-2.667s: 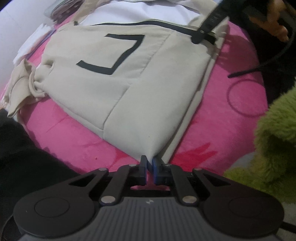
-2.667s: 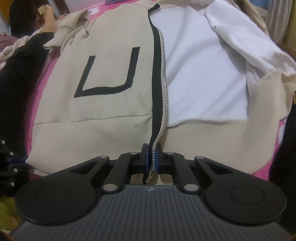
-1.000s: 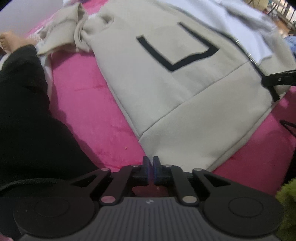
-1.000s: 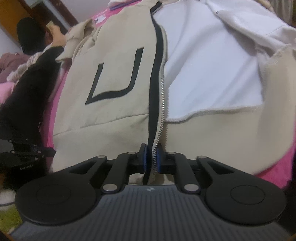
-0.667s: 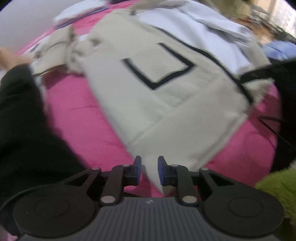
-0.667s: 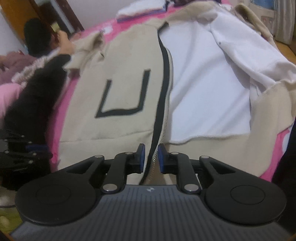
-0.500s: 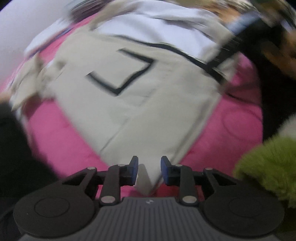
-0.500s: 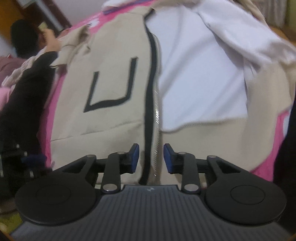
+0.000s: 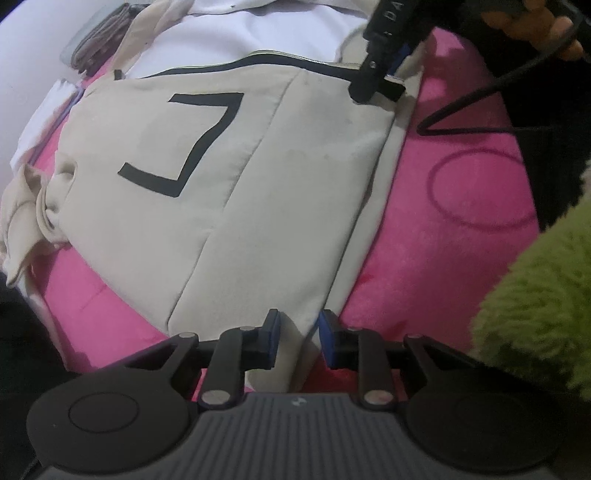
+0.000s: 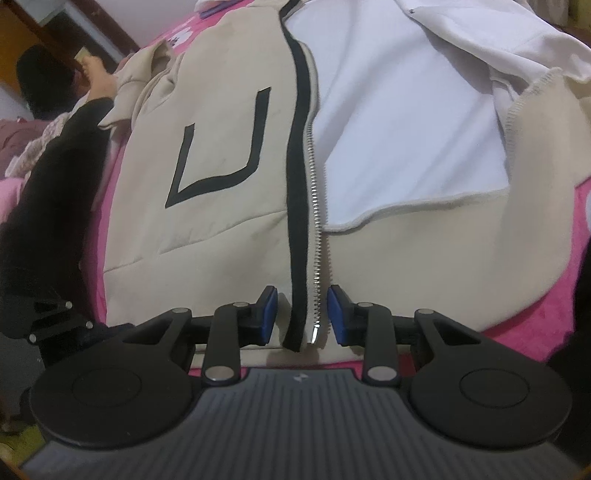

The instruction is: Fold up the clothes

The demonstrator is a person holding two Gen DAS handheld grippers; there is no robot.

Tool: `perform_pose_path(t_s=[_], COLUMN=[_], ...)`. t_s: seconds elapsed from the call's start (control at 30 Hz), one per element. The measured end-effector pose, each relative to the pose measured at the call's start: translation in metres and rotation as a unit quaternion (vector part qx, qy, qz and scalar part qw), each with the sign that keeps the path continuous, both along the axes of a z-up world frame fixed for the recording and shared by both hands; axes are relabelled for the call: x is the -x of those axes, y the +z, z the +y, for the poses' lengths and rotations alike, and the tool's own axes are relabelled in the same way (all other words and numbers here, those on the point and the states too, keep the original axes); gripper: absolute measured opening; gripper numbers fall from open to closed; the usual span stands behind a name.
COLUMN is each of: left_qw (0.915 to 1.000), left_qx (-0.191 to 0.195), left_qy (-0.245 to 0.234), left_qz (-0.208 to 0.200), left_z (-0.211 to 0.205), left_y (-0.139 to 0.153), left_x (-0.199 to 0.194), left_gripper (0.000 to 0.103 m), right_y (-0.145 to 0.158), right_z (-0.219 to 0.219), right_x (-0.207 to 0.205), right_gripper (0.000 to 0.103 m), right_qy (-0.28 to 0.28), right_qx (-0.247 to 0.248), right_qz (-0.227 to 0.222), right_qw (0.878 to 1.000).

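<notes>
A beige zip jacket (image 9: 240, 192) with a black angular mark and white lining lies spread on a pink blanket (image 9: 443, 240). My left gripper (image 9: 297, 325) stands open over the jacket's bottom hem corner; the cloth lies slack between the fingers, and the pads do not press on it. My right gripper (image 10: 302, 302) is open too, astride the lower end of the black-edged metal zipper (image 10: 316, 229) without touching it. The right gripper (image 9: 376, 85) also shows at the far hem in the left wrist view. The jacket's (image 10: 221, 221) right front panel lies folded open, showing the lining.
A green fluffy thing (image 9: 535, 295) lies at the blanket's right edge. A person in black (image 10: 48, 184) sits along the jacket's left side. Folded grey cloth (image 9: 96, 44) rests past the collar. A hand (image 9: 535, 26) and a cable are near the right gripper.
Both grippers were shut on the jacket's hem, the right one on the zipper end; both have opened and let go. The left gripper rolled and shifted along the hem.
</notes>
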State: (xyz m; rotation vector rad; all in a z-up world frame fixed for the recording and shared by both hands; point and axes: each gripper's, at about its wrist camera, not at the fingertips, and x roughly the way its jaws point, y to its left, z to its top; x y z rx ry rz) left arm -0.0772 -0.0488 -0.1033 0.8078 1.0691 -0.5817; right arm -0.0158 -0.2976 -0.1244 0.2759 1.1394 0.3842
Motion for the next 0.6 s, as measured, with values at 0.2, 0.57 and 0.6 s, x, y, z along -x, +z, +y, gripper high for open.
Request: perform_pose_path(t_s=[0.2, 0.57, 0.6], left_qw=[1.0000, 0.9991, 0.9989], left_qx=[-0.006, 0.028, 0.027], left_qy=[-0.006, -0.029, -0.036], left_qz=[-0.003, 0.015, 0.014], left_z=[-0.002, 0.010, 0.010], left_y=[-0.002, 0.026, 0.025], left_x=[0.000, 0.009, 0.011], left_gripper=[0.013, 0.002, 0.002], right_y=[-0.003, 0.018, 0.023], right_z=[0.000, 0.007, 0.007], right_x=[-0.001, 0.005, 0.005], right_gripper=[0.015, 0.005, 0.005], right_qy=[0.000, 0.043, 0.052], right_qx=[0.001, 0.022, 0.029], right_qz=[-0.010, -0.035, -0.036], right_qw=[1.000, 0.998, 0.998])
